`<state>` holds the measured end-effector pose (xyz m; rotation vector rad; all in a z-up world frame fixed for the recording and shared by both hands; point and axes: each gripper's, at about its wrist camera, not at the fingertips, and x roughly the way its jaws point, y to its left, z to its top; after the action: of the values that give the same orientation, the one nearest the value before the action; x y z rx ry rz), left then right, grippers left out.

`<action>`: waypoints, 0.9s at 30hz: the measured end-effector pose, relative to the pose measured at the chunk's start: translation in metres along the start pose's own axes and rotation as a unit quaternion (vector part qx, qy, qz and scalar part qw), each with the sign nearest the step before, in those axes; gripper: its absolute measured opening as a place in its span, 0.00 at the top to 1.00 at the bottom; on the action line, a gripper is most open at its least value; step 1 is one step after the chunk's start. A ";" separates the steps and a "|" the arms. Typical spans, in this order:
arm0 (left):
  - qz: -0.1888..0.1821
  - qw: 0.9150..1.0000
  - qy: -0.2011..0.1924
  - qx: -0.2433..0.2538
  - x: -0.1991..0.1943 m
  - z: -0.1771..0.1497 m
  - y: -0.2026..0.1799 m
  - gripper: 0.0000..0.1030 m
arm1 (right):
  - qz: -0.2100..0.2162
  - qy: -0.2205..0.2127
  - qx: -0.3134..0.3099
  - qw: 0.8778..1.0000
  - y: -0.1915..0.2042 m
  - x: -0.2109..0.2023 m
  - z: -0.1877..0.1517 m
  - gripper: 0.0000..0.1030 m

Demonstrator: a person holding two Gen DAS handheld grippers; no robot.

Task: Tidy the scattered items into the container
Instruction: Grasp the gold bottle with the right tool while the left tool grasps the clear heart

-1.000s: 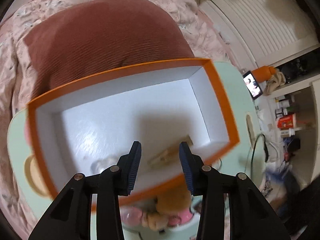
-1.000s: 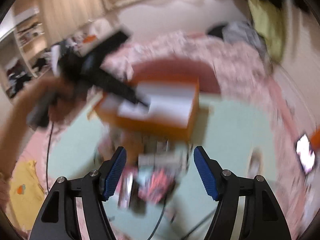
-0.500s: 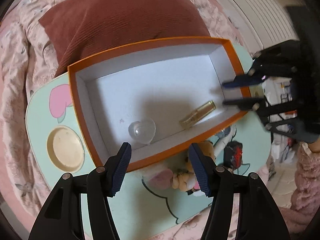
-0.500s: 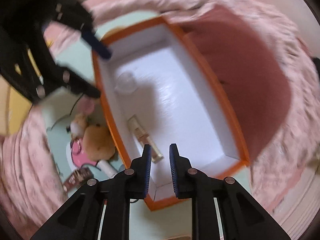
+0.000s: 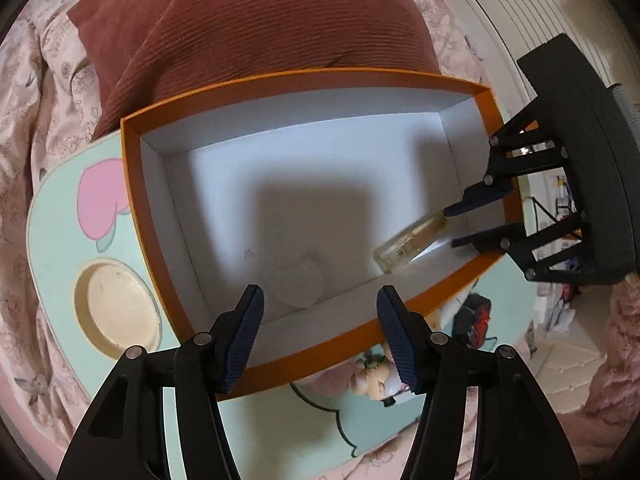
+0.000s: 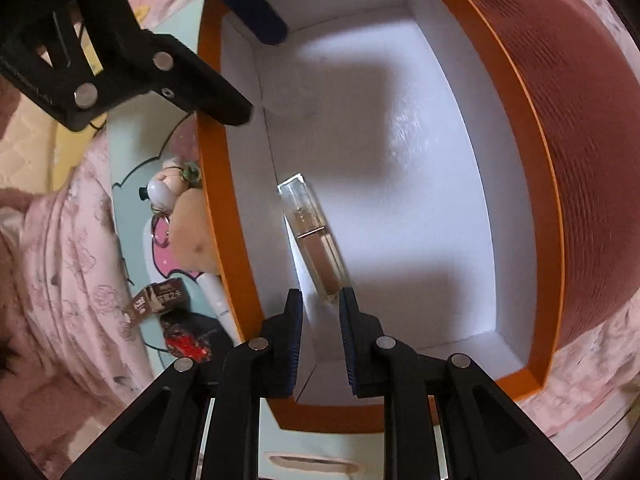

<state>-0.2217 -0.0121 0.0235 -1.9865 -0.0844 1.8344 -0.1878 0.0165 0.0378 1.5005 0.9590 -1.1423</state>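
From the left wrist, the left gripper (image 5: pixel 318 312) is hovering with fingers spread wide and empty above the near wall of the orange box (image 5: pixel 140 216). A clear bottle (image 5: pixel 412 238) is lying inside the box toward its right end, with the right gripper (image 5: pixel 454 226) just beside it.

From the right wrist, the right gripper (image 6: pixel 320 308) is standing slightly parted, gripping nothing, at the bottle's (image 6: pixel 314 236) near tip inside the box (image 6: pixel 524 120). A plush toy (image 6: pixel 186 224) is lying outside the box's left wall.
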 end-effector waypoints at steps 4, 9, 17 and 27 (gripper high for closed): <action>0.017 1.000 0.009 0.021 0.007 0.001 -0.012 0.42 | -0.046 0.027 -0.022 0.998 0.006 0.018 0.010 0.80; 0.016 1.000 0.007 0.018 0.007 -0.001 -0.013 0.43 | -0.045 -0.021 -0.009 0.999 0.000 0.014 0.008 0.83; 0.022 1.000 0.007 -0.001 0.000 -0.006 -0.006 0.43 | -0.087 -0.084 0.046 0.992 -0.016 0.001 -0.020 0.83; 0.110 0.991 0.072 0.007 0.034 0.007 -0.035 0.43 | -0.113 -0.102 0.081 0.985 -0.014 -0.007 -0.030 0.69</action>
<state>-0.2154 0.0324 0.0042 -2.1852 0.1977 1.8076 -0.1975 0.0483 0.0439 1.3924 0.9299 -1.5380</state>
